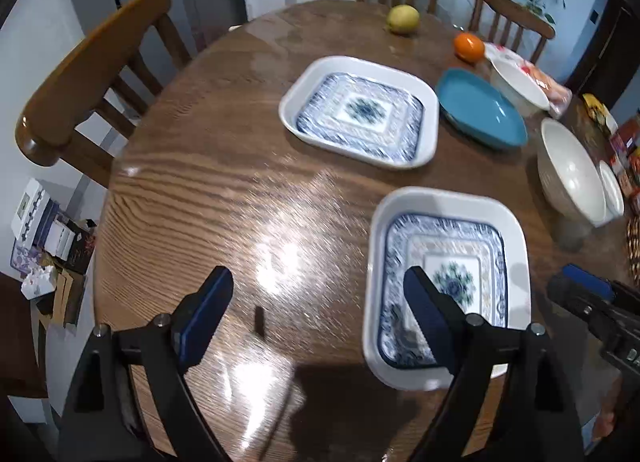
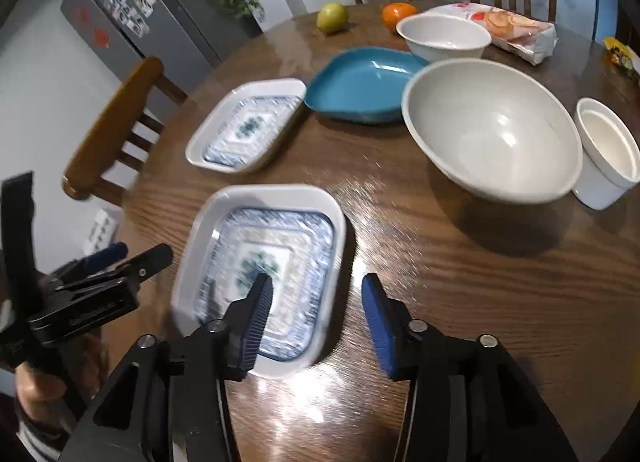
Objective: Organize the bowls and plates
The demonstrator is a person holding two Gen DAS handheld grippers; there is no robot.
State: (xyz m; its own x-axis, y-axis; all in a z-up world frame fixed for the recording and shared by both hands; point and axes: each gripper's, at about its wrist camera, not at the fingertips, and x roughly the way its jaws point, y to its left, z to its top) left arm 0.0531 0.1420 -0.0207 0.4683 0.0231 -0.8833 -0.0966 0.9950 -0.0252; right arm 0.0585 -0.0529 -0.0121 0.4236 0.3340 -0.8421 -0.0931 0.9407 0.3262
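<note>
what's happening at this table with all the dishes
A person is sorting dishes on a round wooden table with a claw in each hand. The left claw and right claw both stand open and hold nothing, hovering over the near patterned square plate. A matching far patterned plate, a teal plate, a large white bowl, a smaller white bowl and a white cup sit apart, unstacked.

Both my feeds well lit from overhead. Hard white glare patches on the glossy desk, streaked by motion blur. Near patterned plate smeared on right feed. Strong fisheye bending, dark vignetted corners. Soft shadows under the big bowl.
</note>
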